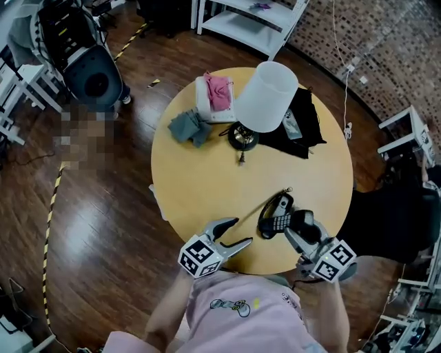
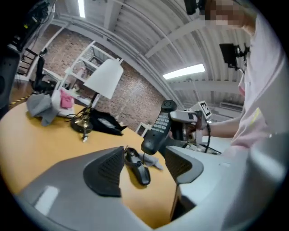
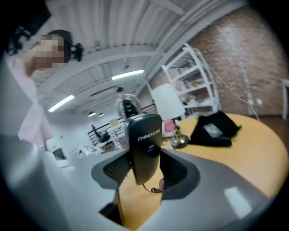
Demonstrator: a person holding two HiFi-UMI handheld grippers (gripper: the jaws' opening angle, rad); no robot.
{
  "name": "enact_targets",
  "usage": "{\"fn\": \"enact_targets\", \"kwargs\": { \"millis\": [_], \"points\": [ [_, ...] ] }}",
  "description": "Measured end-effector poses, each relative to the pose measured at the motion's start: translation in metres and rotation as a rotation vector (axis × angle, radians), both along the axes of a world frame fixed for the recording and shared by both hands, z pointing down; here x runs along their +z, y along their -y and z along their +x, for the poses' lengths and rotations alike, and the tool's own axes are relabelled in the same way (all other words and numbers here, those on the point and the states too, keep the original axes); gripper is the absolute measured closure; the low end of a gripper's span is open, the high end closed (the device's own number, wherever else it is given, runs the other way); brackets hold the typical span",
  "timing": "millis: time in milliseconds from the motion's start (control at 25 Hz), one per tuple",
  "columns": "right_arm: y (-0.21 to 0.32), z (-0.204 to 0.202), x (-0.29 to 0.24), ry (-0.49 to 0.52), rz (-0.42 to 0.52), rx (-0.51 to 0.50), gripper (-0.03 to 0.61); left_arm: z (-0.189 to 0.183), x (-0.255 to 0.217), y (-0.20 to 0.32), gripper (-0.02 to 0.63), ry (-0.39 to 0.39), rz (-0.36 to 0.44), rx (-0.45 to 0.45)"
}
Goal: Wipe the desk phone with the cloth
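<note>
My right gripper [image 1: 295, 225] is shut on the black phone handset [image 1: 281, 222], holding it just above the table's near edge. In the right gripper view the handset [image 3: 145, 146] stands upright between the pads of that gripper [image 3: 144, 170], its cord hanging below. From the left gripper view the handset [image 2: 158, 127] hangs keypad-out over the black phone base [image 2: 137, 167], which lies on the table. My left gripper [image 1: 241, 232] is open and holds nothing, pointing at the base from the left [image 2: 144, 162]. A grey cloth [image 1: 189, 127] lies far across the table.
The round wooden table [image 1: 200, 186] also carries a lamp with a white shade [image 1: 265, 96], a white box with a pink cloth [image 1: 218, 93] and a black bag [image 1: 303, 127]. White shelves [image 1: 251, 21] stand behind. A dark wooden floor surrounds the table.
</note>
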State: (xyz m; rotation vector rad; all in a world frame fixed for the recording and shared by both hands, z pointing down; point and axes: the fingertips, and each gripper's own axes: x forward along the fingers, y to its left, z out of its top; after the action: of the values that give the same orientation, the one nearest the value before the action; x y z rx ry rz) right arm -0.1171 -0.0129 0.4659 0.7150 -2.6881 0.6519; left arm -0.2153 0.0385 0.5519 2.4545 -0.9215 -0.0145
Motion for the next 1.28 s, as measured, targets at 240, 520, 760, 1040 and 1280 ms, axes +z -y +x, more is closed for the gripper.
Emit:
{"fn": "enact_targets", "kwargs": {
  "millis": [240,520,760,1040,1280],
  "points": [
    [-0.049,0.011,-0.052,-0.219,0.229,-0.520,0.397,0.068,-0.056,0.007,0.270,0.067,0.252,0.375],
    [-0.045,-0.023,-0.027,-0.053,0.157,-0.597,0.450,0.142,-0.071,0.027,0.362,-0.156,0.163,0.436],
    [0.017,0.015,-0.006,-0.041,0.180,-0.299,0.463,0.103,-0.034,0.074,0.543,0.336,0.090,-0.036],
    [0.033,0.046,-0.028,0.274,0.013,0.114,0.292,0.060,-0.040,0.095,0.545,1.235,0.247,-0.466],
    [0.042,0.043,-0.039,0.473,-0.027,0.045,0.197,0.119,-0.066,0.082,0.543,1.136,0.279,-0.461]
  ]
}}
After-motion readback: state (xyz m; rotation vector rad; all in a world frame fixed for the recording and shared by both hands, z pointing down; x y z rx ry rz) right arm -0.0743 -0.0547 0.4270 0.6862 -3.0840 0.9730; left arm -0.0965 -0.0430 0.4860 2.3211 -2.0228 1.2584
